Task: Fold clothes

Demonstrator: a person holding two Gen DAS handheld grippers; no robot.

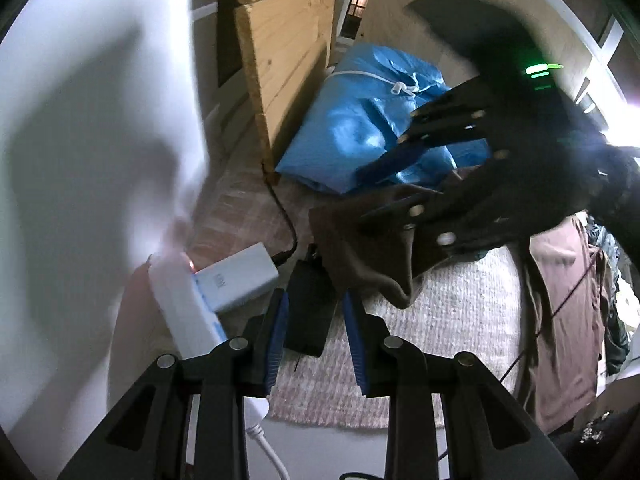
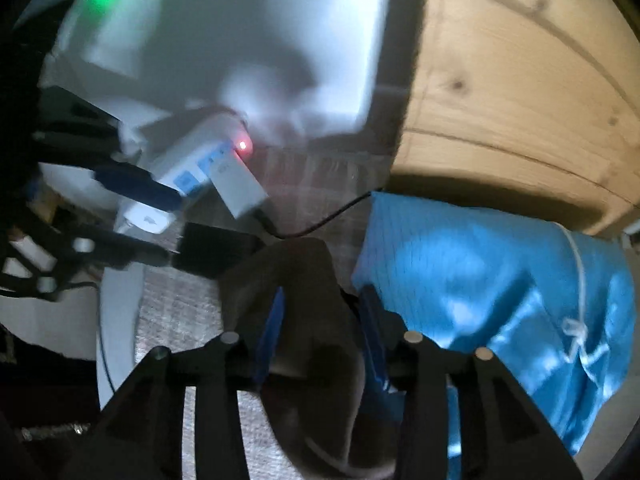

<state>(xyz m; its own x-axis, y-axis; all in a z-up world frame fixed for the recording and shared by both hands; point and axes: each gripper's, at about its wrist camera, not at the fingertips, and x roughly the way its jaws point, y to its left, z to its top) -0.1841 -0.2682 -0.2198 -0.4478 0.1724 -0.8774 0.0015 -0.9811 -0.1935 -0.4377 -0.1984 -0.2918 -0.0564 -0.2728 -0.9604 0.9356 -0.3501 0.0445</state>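
The right gripper [image 2: 320, 316] had the brown garment [image 2: 308, 300] between its blue pads [image 2: 276, 320], and the cloth ran up through the gap and bunched beyond the tips. The fingers stood only partly closed around that thick fold, though the view was blurred, and whether the pads truly pinched the fabric could not be told. Over in the left wrist view the same gripper [image 1: 384, 188] came in from the right, spread over the brown garment [image 1: 372, 248], which draped down onto the pale woven mat [image 1: 452, 304].

And the left gripper [image 1: 314, 340] hung with its jaws apart and nothing between them. Its blue pads [image 1: 278, 344] framed a black adapter block [image 1: 310, 308] that lay on the mat just beyond the tips.

To the left of the block sat a white power strip [image 1: 188, 312] with a red light, and a white charger [image 1: 236, 280] plugged into it. A black cable [image 1: 280, 204] ran off toward the far side. Farther back lay a blue bag [image 1: 360, 128] tied with white cord, right against a pale wooden panel [image 1: 288, 52]. More brownish clothing [image 1: 564, 320] hung at the right edge.
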